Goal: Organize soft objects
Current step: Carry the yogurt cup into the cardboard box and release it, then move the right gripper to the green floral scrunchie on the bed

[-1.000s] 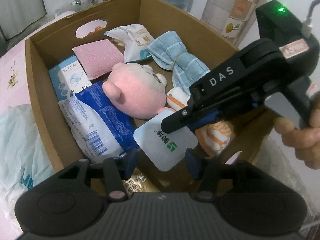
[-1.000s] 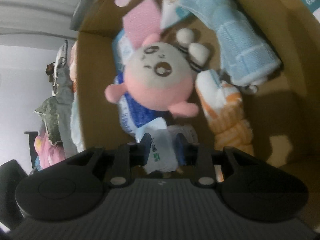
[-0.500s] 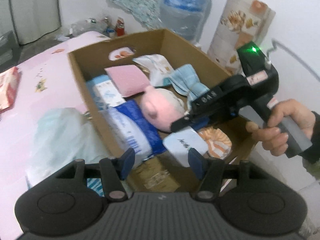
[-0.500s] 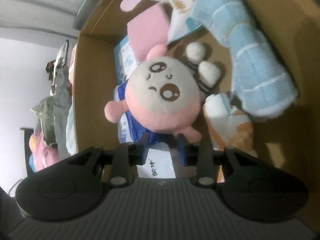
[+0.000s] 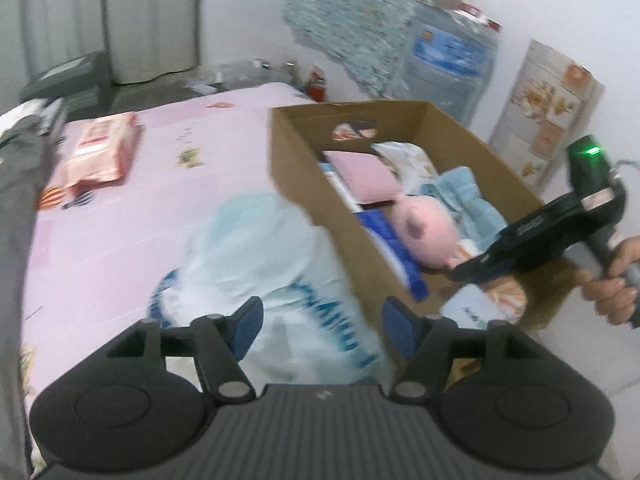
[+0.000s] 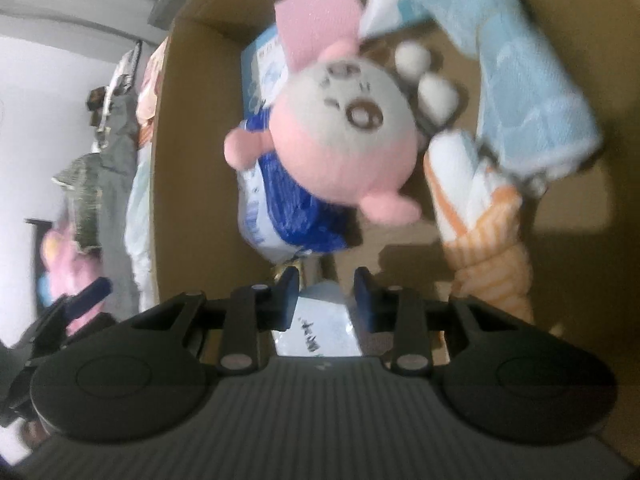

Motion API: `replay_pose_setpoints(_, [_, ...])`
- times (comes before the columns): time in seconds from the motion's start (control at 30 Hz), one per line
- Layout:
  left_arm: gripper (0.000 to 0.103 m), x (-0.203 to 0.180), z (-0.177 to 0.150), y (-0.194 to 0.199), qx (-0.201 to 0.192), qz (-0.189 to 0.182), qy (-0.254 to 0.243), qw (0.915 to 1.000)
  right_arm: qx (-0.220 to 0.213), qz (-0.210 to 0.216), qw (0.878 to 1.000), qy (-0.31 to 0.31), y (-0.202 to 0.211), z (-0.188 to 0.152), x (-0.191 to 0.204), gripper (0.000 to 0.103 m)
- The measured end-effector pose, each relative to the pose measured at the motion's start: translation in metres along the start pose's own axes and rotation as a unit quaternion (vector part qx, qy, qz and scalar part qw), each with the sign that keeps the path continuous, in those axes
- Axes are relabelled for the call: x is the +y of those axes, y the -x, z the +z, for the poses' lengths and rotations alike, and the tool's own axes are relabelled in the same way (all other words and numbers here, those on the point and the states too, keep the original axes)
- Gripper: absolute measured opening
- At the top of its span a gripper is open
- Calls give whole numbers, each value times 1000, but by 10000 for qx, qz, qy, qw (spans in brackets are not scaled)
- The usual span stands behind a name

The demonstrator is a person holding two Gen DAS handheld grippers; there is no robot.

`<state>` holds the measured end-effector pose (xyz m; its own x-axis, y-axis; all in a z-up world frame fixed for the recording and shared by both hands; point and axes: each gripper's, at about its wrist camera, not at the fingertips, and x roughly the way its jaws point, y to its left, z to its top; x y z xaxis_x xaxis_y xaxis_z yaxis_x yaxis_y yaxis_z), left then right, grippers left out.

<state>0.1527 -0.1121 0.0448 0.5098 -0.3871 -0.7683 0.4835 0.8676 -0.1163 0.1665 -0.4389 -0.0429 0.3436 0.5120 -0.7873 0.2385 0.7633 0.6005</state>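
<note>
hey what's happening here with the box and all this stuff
A person is sorting soft things into a cardboard box on a pink bed. The right gripper is low inside the box over a small white packet, jaws apart around it. The left gripper hangs open outside, above a white plastic bag. A pink plush toy sits inside.

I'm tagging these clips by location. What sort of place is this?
Probably a bedroom in a home: a pink printed bed sheet carries the cardboard box of soft things, curtains hang behind, and a water jug stands by the wall.
</note>
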Motion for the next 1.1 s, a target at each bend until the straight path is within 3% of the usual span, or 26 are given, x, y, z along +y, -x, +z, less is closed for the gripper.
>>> replay_pose_setpoints(0.17, [76,47,-18,32,-208,447,441,9978,-579,92,9967,567,25,8,51,46])
replay_pose_setpoints(0.33, [77,98,-38,71,-424,1154,922,9881,-484,728,9891,1189,13,10,120,49])
replay_pose_setpoints(0.53, [80,138,-70,102,-413,1765,1377,9737,425,1555,9700,1821,-62,0,216,51])
replay_pose_setpoints(0.7, [80,149,-103,93,-14,2014,1579,9667,1338,1775,9522,2098,-133,-22,283,51])
replay_pose_setpoints(0.83, [79,152,-130,73,400,2311,1404,9619,1964,1552,9386,2373,-193,-45,324,51])
replay_pose_setpoints(1.1, [75,165,-150,37,825,2655,1209,9529,2578,992,9348,2233,-273,-76,335,51])
